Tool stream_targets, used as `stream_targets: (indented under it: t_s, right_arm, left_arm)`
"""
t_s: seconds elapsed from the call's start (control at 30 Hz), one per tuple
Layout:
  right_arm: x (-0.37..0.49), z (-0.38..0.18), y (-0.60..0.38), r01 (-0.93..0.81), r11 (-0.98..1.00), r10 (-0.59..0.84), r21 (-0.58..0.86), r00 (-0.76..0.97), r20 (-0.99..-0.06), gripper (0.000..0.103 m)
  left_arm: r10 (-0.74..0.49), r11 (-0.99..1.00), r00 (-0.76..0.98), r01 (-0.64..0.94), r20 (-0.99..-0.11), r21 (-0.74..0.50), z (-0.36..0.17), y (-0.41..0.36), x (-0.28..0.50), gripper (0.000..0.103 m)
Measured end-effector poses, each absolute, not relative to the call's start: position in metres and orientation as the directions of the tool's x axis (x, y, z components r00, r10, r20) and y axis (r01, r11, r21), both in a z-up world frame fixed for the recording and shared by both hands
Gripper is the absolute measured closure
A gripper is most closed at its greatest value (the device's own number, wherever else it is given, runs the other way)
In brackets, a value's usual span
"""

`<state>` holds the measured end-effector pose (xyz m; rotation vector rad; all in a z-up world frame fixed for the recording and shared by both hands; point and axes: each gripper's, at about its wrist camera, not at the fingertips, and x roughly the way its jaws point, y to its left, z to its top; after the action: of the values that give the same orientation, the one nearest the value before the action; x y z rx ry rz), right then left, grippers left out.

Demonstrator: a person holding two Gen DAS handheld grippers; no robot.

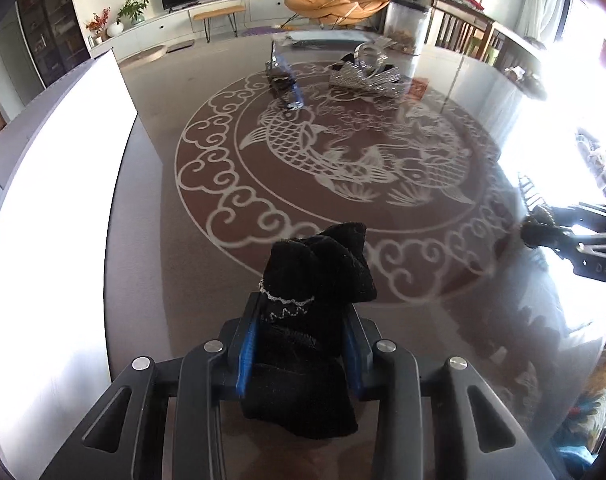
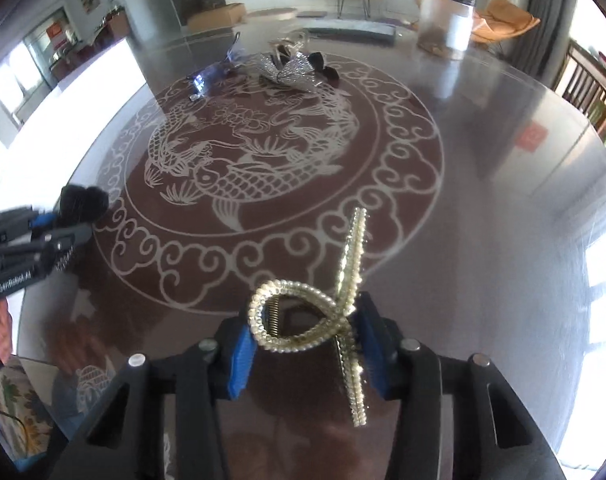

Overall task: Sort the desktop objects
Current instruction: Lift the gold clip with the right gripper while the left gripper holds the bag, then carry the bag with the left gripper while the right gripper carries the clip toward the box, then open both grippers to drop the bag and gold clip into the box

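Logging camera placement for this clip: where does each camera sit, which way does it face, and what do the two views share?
Left wrist: on the left gripper, looking along its fingers across the glass table; it is clamped on a black fabric hair accessory, and the right gripper enters at the right edge.
Right wrist: on the right gripper, clamped on a gold rhinestone hair clip; the left gripper enters at left.
Shared: the table's fish pattern and the silver bow clip far across.

On the far side of the counter (image 2: 483,184) lie 2 hair clips (image 2: 293,70), with glasses (image 2: 213,76) just to their left and a clear canister (image 2: 447,24) behind them to the right.
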<state>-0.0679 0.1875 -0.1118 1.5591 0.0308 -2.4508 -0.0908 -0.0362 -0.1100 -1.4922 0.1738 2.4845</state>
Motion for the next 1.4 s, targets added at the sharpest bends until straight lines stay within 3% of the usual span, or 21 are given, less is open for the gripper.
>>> stream_targets:
  t_s: [0.23,0.43,0.57,0.77,0.9,1.03,1.13,1.17,1.2,1.27,1.3,1.4]
  right_arm:
    - [-0.044,-0.080,0.184,0.251,-0.960,-0.223,0.125,-0.413,-0.883,0.056]
    - [-0.052,-0.010,0.133,0.368,-0.923,-0.291,0.115,-0.467,-0.835,0.056]
    - [-0.059,0.048,0.053,0.516,-0.849,-0.396,0.109,-0.487,-0.779,0.056]
    - [-0.040,0.094,-0.101,0.743,-0.654,-0.595,0.141,-0.390,-0.703,0.056]
    - [-0.010,0.080,-0.185,0.848,-0.507,-0.657,0.155,-0.264,-0.706,0.056]
    - [0.014,0.026,-0.246,0.893,-0.421,-0.601,0.158,-0.144,-0.786,0.056]
    - [0.022,-0.014,-0.267,0.898,-0.416,-0.528,0.143,-0.110,-0.842,0.056]
    - [0.021,-0.026,-0.271,0.893,-0.426,-0.505,0.146,-0.100,-0.857,0.056]
    - [0.022,-0.035,-0.270,0.886,-0.438,-0.489,0.149,-0.096,-0.867,0.053]
    - [0.020,-0.042,-0.266,0.878,-0.437,-0.489,0.197,-0.048,-0.871,0.015]
    - [0.014,-0.041,-0.257,0.875,-0.430,-0.516,0.222,-0.036,-0.856,0.001]
    - [0.012,-0.026,-0.231,0.866,-0.451,-0.556,0.214,-0.086,-0.827,0.000]
  left_arm:
    - [0.213,-0.961,-0.501,-0.261,-0.839,-0.088,-0.081,-0.039,-0.049,0.067]
    - [0.279,-0.955,-0.588,-0.256,-0.759,-0.153,-0.012,-0.073,-0.030,0.067]
    - [0.232,-0.970,-0.640,-0.205,-0.733,-0.128,0.030,-0.134,-0.021,0.067]
    - [0.011,-1.000,-0.639,0.005,-0.769,-0.018,0.042,-0.256,-0.020,0.067]
    - [-0.098,-0.988,-0.579,0.151,-0.810,0.012,0.022,-0.333,-0.021,0.067]
    - [-0.121,-0.975,-0.497,0.223,-0.859,0.008,-0.013,-0.366,-0.020,0.067]
    - [-0.135,-0.971,-0.418,0.237,-0.898,0.035,-0.040,-0.369,-0.022,0.062]
    - [-0.137,-0.970,-0.392,0.237,-0.910,0.044,-0.049,-0.368,-0.023,0.055]
    - [-0.142,-0.969,-0.368,0.239,-0.919,0.054,-0.057,-0.366,-0.025,0.042]
    - [-0.167,-0.966,-0.359,0.245,-0.918,0.080,-0.060,-0.362,-0.025,0.023]
    - [-0.182,-0.965,-0.367,0.247,-0.912,0.093,-0.060,-0.361,-0.025,0.021]
    - [-0.220,-0.959,-0.394,0.255,-0.892,0.124,-0.051,-0.356,-0.025,0.021]
